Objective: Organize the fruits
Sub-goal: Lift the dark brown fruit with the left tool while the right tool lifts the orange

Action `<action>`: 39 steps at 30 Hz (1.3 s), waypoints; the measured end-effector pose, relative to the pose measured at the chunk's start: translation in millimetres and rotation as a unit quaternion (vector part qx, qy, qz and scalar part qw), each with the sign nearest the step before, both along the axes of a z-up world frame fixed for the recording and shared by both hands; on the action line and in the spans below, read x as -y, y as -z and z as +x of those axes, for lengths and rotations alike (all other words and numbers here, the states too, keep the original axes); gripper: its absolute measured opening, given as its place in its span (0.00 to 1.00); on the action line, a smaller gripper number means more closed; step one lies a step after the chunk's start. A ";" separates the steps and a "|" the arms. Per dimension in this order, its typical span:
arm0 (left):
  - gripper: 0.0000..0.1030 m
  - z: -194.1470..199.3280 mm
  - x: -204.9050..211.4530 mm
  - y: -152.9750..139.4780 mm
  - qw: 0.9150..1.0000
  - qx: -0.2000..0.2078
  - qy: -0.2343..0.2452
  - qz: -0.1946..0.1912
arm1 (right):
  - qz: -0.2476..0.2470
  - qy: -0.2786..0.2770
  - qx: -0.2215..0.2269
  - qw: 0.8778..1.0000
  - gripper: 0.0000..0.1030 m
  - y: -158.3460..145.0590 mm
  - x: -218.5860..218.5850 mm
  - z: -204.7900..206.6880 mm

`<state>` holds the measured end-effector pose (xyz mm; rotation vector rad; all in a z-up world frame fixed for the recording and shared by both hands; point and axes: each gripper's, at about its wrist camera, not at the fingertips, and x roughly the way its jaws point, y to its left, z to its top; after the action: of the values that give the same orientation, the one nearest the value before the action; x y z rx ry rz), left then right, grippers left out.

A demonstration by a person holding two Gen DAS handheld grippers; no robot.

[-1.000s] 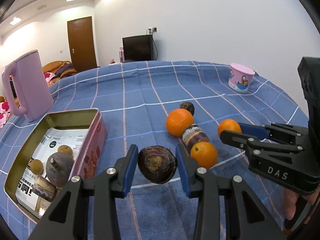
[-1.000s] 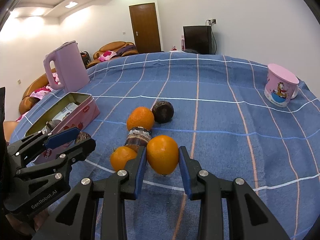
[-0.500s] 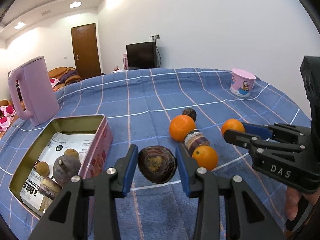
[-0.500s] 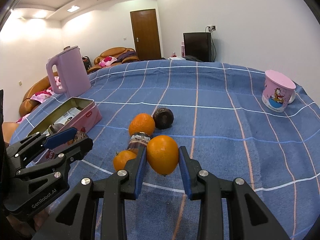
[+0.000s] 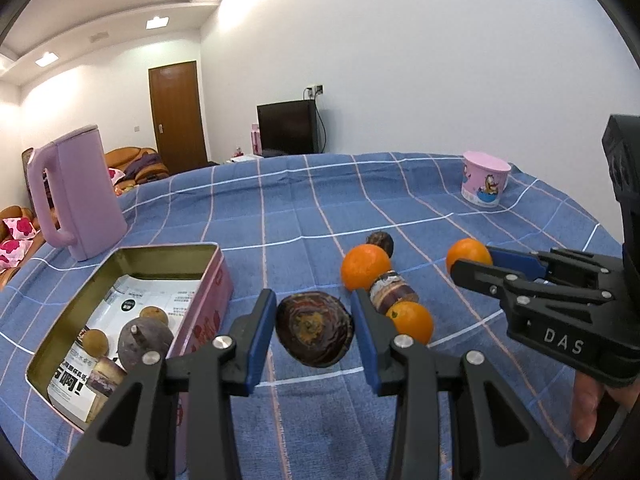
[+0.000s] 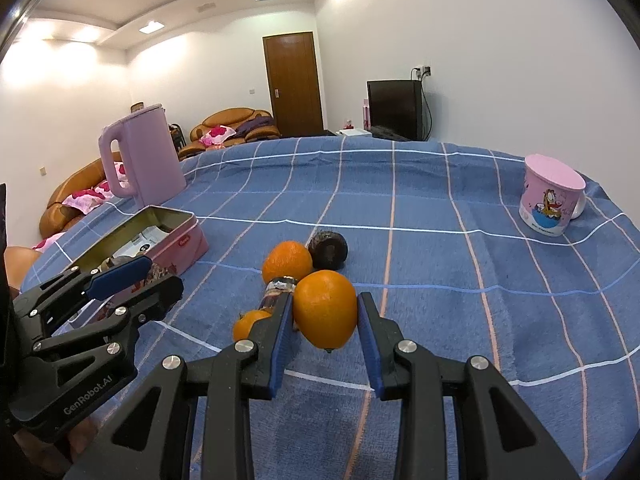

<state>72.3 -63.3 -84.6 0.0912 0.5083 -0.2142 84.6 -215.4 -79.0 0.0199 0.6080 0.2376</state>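
Note:
My left gripper [image 5: 315, 328] is shut on a dark purple-brown fruit [image 5: 315, 330], held above the blue checked cloth just right of the pink tin [image 5: 208, 256]. My right gripper [image 6: 325, 316] is shut on an orange [image 6: 325, 314], also lifted off the cloth. On the cloth lie a larger orange [image 5: 365, 266], a smaller orange [image 5: 412, 322], a purple striped fruit [image 5: 390, 290] between them, and a dark round fruit [image 6: 328, 250] behind. The tin holds a purple fruit [image 5: 144, 342] and small brown fruits [image 5: 95, 342]. The right gripper [image 5: 472, 258] shows at the left wrist view's right.
A pink kettle [image 5: 74, 196] stands behind the tin at the left. A pink cartoon mug [image 6: 550, 202] sits far right near the table edge. A person's hand [image 5: 586, 408] holds the right tool. A sofa, a door and a television lie beyond the table.
Both views have tilted up a little, so the table contents sit lower in frame. Each gripper keeps its fruit.

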 end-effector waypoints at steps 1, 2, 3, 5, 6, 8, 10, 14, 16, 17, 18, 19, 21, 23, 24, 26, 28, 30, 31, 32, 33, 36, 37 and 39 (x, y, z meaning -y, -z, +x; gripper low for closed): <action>0.39 -0.2 0.1 -0.3 1.000 0.002 0.000 0.000 | 0.000 0.000 0.001 1.000 0.33 -0.4 -0.4 -0.3; 0.39 -0.7 0.2 -0.6 1.000 0.003 0.000 0.000 | 0.000 0.001 0.003 1.000 0.33 -0.8 -0.5 -0.9; 0.39 -1.4 0.1 -1.0 1.000 0.006 -0.001 0.000 | 0.000 0.001 0.006 1.000 0.33 -1.3 -0.4 -1.7; 0.39 -2.1 0.5 -1.5 1.000 0.008 -0.001 0.000 | 0.001 0.002 0.010 1.000 0.33 -2.2 0.1 -3.4; 0.39 -2.5 0.4 -1.8 1.000 0.010 -0.002 0.001 | 0.001 0.002 0.012 1.000 0.33 -2.7 0.2 -4.1; 0.39 -3.8 0.1 -2.5 1.000 0.013 -0.003 0.000 | 0.001 0.002 0.015 1.000 0.33 -3.5 0.6 -5.2; 0.39 -4.6 -0.2 -3.0 1.000 0.017 -0.005 -0.001 | 0.002 0.002 0.019 1.000 0.33 -4.4 0.7 -6.6; 0.39 -7.3 -0.7 -3.8 1.000 0.024 -0.008 0.000 | 0.001 0.003 0.026 1.000 0.33 -5.5 0.9 -8.9; 0.39 -8.1 -0.7 -3.9 1.000 0.026 -0.008 0.001 | 0.001 0.003 0.028 1.000 0.33 -6.1 0.4 -9.6; 0.39 -8.4 -0.9 -4.0 1.000 0.027 -0.009 0.001 | 0.001 0.003 0.030 1.000 0.33 -6.4 0.6 -10.4; 0.39 -8.8 -1.1 -4.3 1.000 0.029 -0.010 0.000 | 0.002 0.003 0.032 0.999 0.33 -6.7 0.7 -10.9; 0.39 -9.2 -1.3 -4.6 1.000 0.030 -0.010 0.000 | 0.002 0.003 0.033 0.999 0.33 -7.0 0.7 -11.6; 0.39 -10.7 -1.5 -5.1 0.999 0.034 -0.010 0.000 | 0.003 0.003 0.037 0.999 0.33 -7.7 1.0 -12.9; 0.39 -11.7 -1.5 -5.8 0.999 0.038 -0.012 0.001 | 0.004 0.004 0.040 0.999 0.33 -8.4 1.4 -14.2; 0.39 -12.7 -1.3 -6.1 0.999 0.040 -0.011 0.001 | 0.004 0.003 0.042 0.999 0.33 -8.7 1.4 -14.8; 0.39 -14.6 -1.7 -7.1 0.999 0.046 -0.010 -0.001 | 0.004 0.004 0.045 0.999 0.33 -9.3 1.3 -16.4; 0.39 -15.3 -1.2 -8.2 0.999 0.049 -0.010 -0.001 | 0.004 0.003 0.048 0.999 0.33 -9.8 1.3 -17.1; 0.39 -16.5 -1.2 -8.8 0.999 0.052 -0.010 -0.001 | 0.004 0.003 0.050 0.999 0.33 -10.4 1.4 -18.0; 0.39 -16.9 -1.3 -8.9 0.999 0.053 -0.010 -0.001 | 0.004 0.003 0.052 0.999 0.33 -10.8 1.4 -18.7; 0.39 -17.1 -1.2 -9.2 0.998 0.054 -0.010 -0.001 | 0.004 0.004 0.054 0.999 0.33 -10.9 1.5 -19.2; 0.39 -17.0 -1.1 -9.5 0.998 0.055 -0.010 -0.002 | 0.004 0.004 0.055 0.998 0.33 -11.3 1.9 -20.0; 0.39 -17.8 -0.9 -10.2 0.998 0.059 -0.011 -0.002 | 0.005 0.004 0.059 0.998 0.33 -12.0 2.1 -21.5; 0.39 -18.1 -1.1 -10.6 0.998 0.061 -0.011 -0.003 | 0.005 0.004 0.060 0.998 0.33 -12.1 2.0 -21.7; 0.39 -19.9 -1.0 -12.0 0.998 0.066 -0.011 -0.004 | 0.006 0.005 0.064 0.998 0.33 -12.7 2.4 -23.0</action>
<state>52.4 -62.3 -72.6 0.0912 0.3771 -0.1868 61.6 -217.8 -66.3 0.0184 0.4793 0.2311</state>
